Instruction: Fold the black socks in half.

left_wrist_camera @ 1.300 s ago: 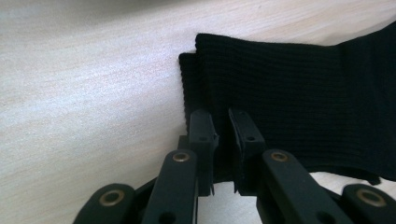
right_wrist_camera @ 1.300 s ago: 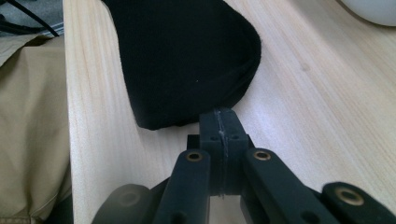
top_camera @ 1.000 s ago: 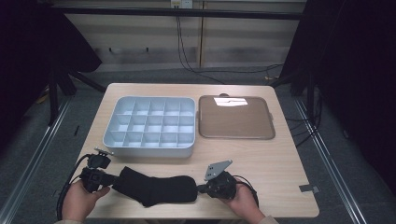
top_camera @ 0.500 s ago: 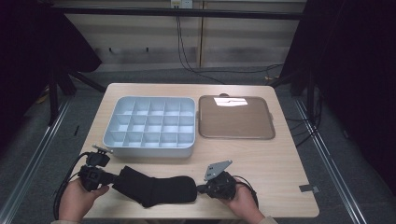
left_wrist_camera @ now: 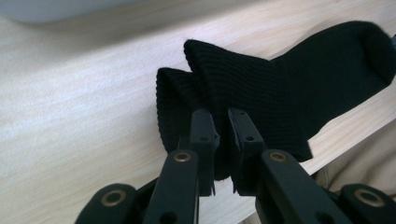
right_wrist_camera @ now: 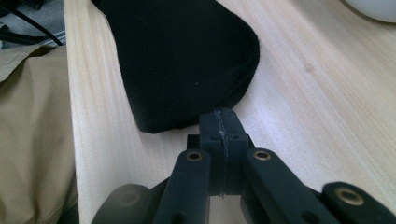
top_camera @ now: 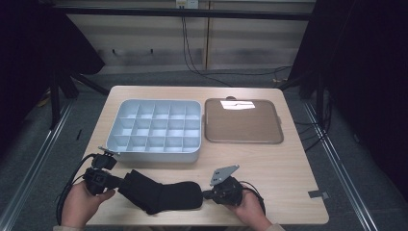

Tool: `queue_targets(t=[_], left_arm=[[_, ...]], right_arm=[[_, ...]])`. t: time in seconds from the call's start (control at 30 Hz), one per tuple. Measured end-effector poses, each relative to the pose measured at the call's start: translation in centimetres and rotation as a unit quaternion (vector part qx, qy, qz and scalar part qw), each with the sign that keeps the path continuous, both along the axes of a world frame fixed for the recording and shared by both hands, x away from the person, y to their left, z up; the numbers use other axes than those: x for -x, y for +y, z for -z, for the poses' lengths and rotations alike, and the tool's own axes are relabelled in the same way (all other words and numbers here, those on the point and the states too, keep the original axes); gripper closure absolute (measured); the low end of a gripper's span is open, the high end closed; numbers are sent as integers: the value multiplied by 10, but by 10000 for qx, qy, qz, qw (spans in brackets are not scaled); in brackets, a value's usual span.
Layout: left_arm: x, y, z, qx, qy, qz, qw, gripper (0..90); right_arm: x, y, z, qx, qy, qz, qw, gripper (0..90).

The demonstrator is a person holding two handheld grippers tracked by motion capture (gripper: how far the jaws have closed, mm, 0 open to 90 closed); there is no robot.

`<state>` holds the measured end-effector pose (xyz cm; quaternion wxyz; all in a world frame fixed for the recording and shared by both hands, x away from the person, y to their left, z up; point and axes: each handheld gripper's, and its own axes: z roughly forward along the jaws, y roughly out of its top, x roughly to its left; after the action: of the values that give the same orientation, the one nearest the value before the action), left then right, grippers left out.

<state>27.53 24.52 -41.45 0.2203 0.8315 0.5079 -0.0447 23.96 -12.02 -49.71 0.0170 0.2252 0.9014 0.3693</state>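
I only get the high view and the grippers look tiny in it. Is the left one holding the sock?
Observer: Yes. In the left gripper view, the left gripper pinches the sock at its ribbed cuff.
Operator: Is it just one sock?
Observer: Two cuff edges show there, one behind the other. I can't tell whether it's a pair or a fold.
Operator: What about the right one?
Observer: In the right gripper view, the right gripper has its jaws pressed together at the sock's toe end, with no cloth seen between them.
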Motion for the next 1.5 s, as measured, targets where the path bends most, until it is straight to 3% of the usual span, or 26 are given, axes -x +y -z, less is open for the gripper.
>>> queue_targets(t=[0.37, 0.67, 1.5], left_arm=[[0, -13, -22, 34, -70, 244, 9997, 824], [2, -30, -31, 1, -103, 472, 9988, 824], [3, -60, -31, 79, -3, 778, 9969, 824]], right_arm=[[1, 3, 0, 5, 25, 45, 10000, 900], [2, 8, 0, -19, 70, 79, 9999, 900], [1, 16, 1, -97, 98, 175, 9998, 900]])
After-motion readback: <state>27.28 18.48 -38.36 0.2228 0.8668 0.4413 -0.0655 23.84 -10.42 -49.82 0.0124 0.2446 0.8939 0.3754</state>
